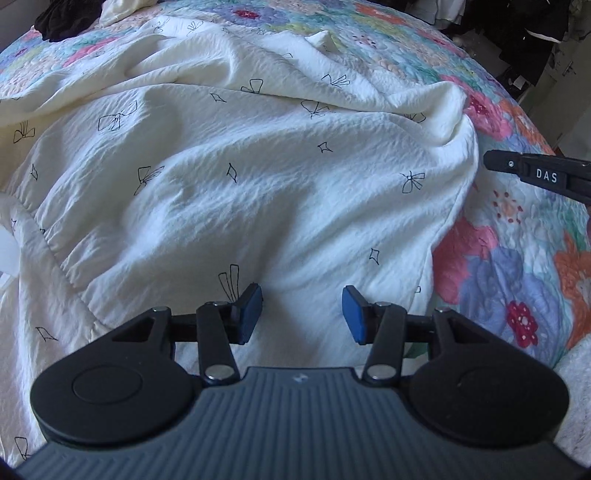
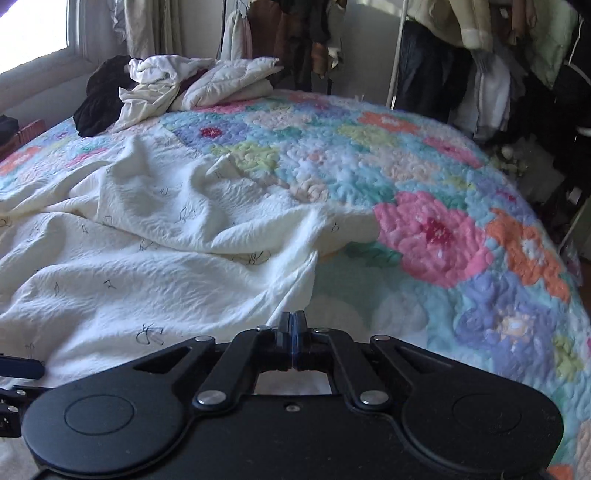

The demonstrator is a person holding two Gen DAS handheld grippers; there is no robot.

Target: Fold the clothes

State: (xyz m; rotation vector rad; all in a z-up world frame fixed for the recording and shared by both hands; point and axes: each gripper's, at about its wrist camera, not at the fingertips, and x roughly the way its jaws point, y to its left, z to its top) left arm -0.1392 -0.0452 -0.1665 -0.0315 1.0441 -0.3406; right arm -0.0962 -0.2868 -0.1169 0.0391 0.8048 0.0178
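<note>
A white crinkled garment (image 1: 258, 166) printed with small black bows lies spread and rumpled on the floral quilt (image 1: 517, 277). My left gripper (image 1: 301, 295) hovers over its near part, blue pads (image 1: 251, 314) apart, nothing between them. My right gripper (image 2: 293, 317) is shut, its tips right at the garment's (image 2: 129, 258) right edge. I see no cloth between its pads. In the left wrist view the right gripper (image 1: 491, 162) comes in from the right, its tip just beside that edge. One blue pad of the left gripper (image 2: 22, 367) shows at the right wrist view's left margin.
A heap of other clothes (image 2: 166, 85), white and black, sits at the bed's far left corner by a window (image 2: 29, 29). Beyond the bed hangs a crowded clothes rack (image 2: 461, 55). The quilt (image 2: 406, 166) lies bare to the right of the garment.
</note>
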